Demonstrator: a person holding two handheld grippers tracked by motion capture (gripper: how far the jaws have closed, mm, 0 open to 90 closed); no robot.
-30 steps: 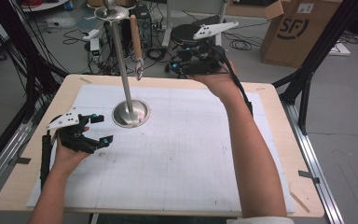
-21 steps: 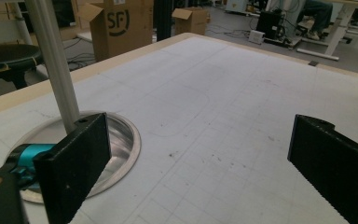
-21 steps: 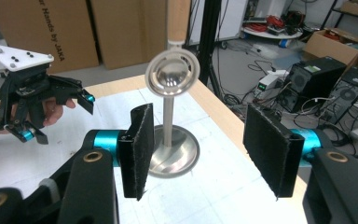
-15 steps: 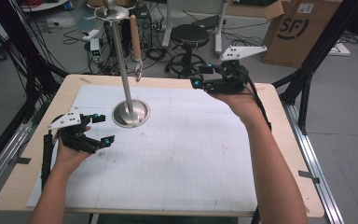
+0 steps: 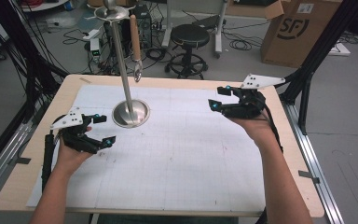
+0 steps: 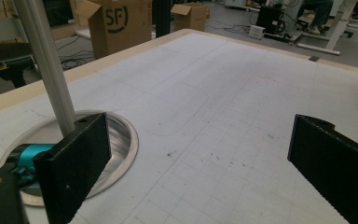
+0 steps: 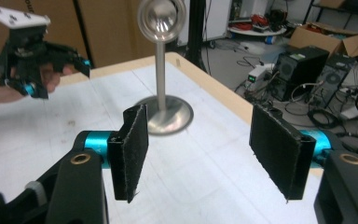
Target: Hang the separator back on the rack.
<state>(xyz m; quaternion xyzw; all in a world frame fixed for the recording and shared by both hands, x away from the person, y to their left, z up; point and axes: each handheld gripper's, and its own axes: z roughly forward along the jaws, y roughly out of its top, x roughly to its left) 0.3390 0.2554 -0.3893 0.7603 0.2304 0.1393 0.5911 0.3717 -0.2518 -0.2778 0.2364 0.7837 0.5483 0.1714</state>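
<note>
Table (image 5: 191,154): metal stand (image 5: 129,112) between the spread, empty claws.

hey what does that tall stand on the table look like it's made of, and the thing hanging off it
The stand looks like polished metal, probably steel: its round base and pole mirror the room's light. The hanging utensil seems to have a wooden handle, matte brown, with a shiny, likely metal, end. Its exact type is too small to tell.

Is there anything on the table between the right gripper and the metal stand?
Nothing visible does. In the high view the right gripper hangs open near the table's right side, and only bare gridded mat lies between it and the metal stand. The right gripper view shows the stand straight ahead between the jaws, unobstructed.
</note>
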